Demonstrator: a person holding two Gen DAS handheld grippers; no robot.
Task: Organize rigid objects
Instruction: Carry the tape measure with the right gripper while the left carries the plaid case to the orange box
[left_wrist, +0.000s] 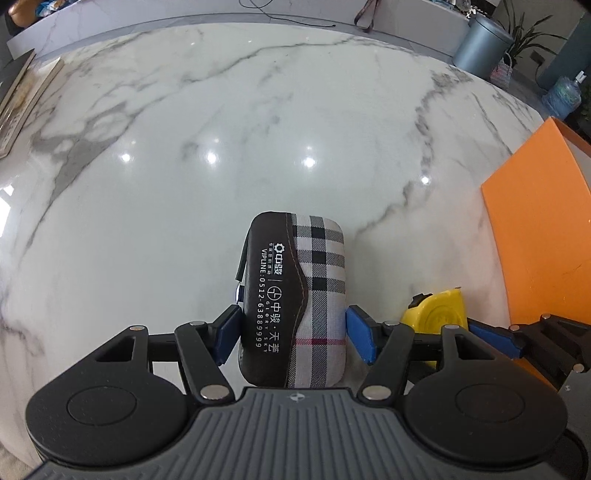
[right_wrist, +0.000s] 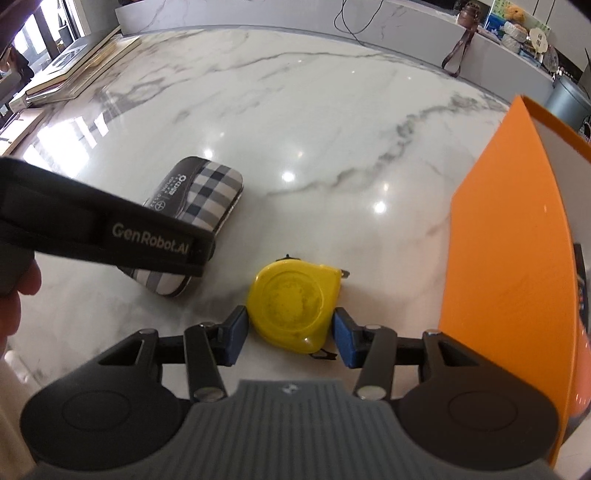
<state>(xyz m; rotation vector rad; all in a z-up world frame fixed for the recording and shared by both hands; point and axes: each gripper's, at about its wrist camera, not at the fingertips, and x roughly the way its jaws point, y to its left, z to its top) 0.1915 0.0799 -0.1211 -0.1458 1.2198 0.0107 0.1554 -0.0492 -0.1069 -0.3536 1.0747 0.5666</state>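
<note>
A plaid and brown case (left_wrist: 295, 295) with white print lies on the marble table between my left gripper's (left_wrist: 291, 336) blue pads, which touch its two sides. It also shows in the right wrist view (right_wrist: 199, 199), partly hidden by the left gripper body. A yellow tape measure (right_wrist: 291, 302) lies flat between my right gripper's (right_wrist: 290, 339) blue pads; the left pad touches it, the right pad sits just beside it. The tape measure also shows in the left wrist view (left_wrist: 436, 306).
An orange box (right_wrist: 509, 266) with a white inside stands at the right, close to the right gripper; it shows in the left wrist view too (left_wrist: 535, 221). Books (right_wrist: 74, 74) lie at the far left. A grey bin (left_wrist: 480, 44) stands beyond the table's far edge.
</note>
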